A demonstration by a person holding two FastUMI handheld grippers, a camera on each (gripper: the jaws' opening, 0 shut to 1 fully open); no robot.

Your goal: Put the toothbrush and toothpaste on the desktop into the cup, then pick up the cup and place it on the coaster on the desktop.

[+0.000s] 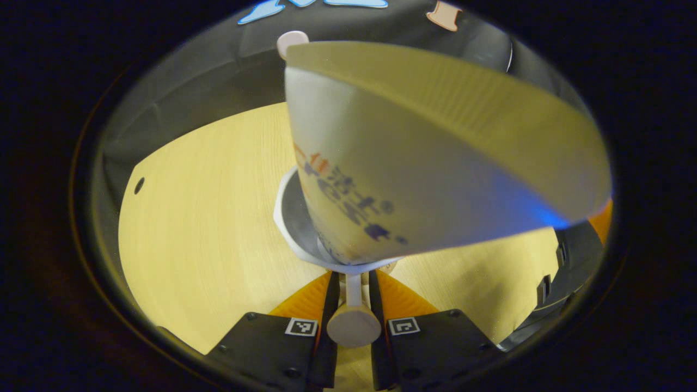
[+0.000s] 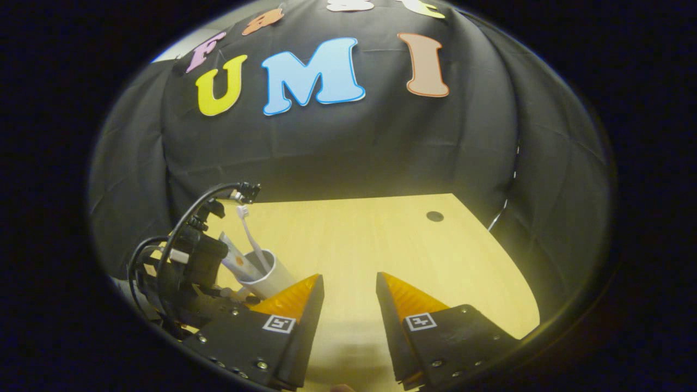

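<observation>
A white cup (image 1: 287, 228) hangs in front of my left gripper (image 1: 353, 288), which is shut on the cup's thin white handle (image 1: 354, 321). A big white toothpaste tube (image 1: 435, 163) leans out of the cup toward the camera. The rounded tip of the toothbrush (image 1: 292, 42) peeks up behind the tube. In the right gripper view the cup (image 2: 269, 277) stands far left, holding the toothbrush (image 2: 248, 228) and the toothpaste (image 2: 231, 253), with the left gripper's dark body (image 2: 190, 272) against it. My right gripper (image 2: 348, 288) is open over bare tabletop.
The light wooden table (image 2: 381, 245) has a small round hole (image 2: 434, 216) near its far right corner, also visible as a hole (image 1: 139, 185) in the left gripper view. Black cloth walls close the table's back and sides. A dark device part (image 1: 566, 261) sits at the right edge.
</observation>
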